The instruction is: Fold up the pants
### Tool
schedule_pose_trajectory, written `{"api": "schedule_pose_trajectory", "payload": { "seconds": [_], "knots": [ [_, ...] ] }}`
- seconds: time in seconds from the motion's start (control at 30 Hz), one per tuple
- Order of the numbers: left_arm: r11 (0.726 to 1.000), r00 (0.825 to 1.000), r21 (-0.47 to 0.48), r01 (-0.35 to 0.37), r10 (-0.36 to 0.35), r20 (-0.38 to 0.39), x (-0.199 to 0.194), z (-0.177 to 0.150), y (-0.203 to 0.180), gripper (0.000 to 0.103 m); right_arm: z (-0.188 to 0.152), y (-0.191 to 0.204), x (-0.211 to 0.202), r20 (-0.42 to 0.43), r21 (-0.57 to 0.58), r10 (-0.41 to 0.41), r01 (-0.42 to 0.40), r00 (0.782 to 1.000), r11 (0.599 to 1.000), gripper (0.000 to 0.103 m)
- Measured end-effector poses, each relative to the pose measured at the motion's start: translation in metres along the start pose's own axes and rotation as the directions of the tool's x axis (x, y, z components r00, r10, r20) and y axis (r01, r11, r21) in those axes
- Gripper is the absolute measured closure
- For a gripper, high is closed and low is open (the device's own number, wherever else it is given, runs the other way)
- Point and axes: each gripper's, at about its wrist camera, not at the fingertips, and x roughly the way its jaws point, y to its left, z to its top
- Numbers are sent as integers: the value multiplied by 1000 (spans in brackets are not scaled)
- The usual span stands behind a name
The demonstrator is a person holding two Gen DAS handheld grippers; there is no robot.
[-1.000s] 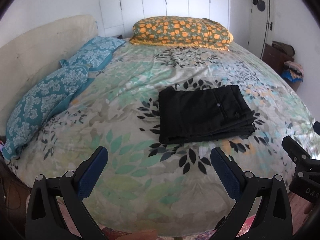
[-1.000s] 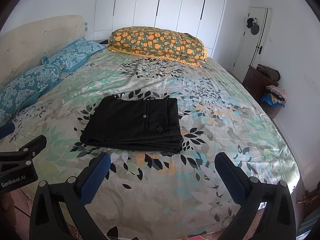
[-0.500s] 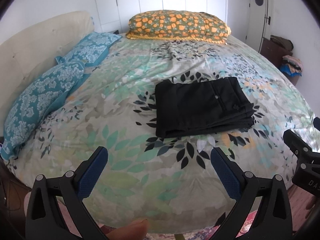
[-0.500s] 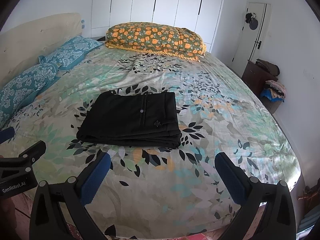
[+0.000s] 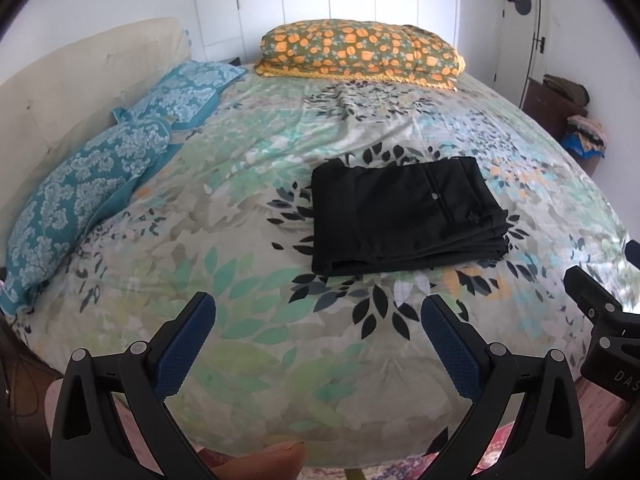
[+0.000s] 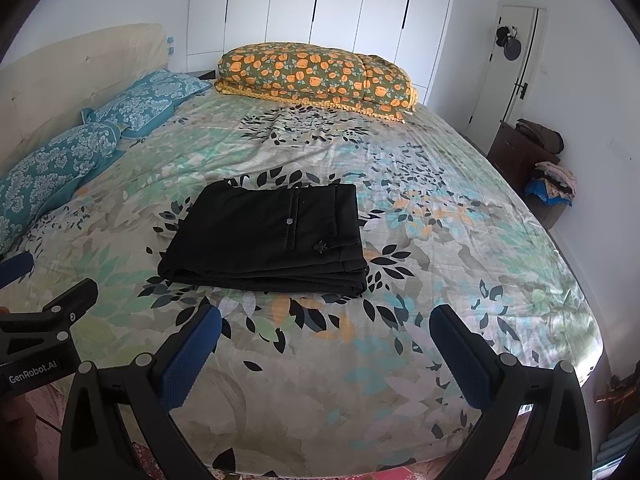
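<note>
Black pants [image 5: 404, 216] lie folded into a flat rectangle on the floral bedspread [image 5: 248, 272], in the middle of the bed; they also show in the right wrist view [image 6: 272, 236]. My left gripper [image 5: 318, 312] is open and empty, held back over the bed's near edge, apart from the pants. My right gripper [image 6: 326, 324] is open and empty, also near the bed's front edge. Each gripper shows at the edge of the other's view.
Two teal patterned pillows [image 5: 88, 184] lie along the cream headboard [image 5: 80, 76] on the left. A folded orange floral quilt [image 5: 360, 54] sits at the far side. White wardrobes, a door and a dark cabinet [image 6: 520, 152] with clothes stand beyond.
Both grippers have drawn back and up from the bed a little, so the pants look farther away. The pants have not moved.
</note>
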Motion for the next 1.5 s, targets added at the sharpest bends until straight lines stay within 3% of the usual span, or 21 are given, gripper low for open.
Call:
{"api": "schedule_pose_trajectory", "payload": {
  "seconds": [0.7, 1.5],
  "knots": [
    [999, 1000, -38, -10, 10, -21, 6, 0, 8, 1, 2, -5, -1, 1, 15, -1, 1, 1000, 1000, 0],
    [1000, 1000, -8, -1, 0, -26, 10, -2, -1, 1, 0, -7, 8, -23, 15, 1, -1, 1000, 1000, 0]
  ]
}}
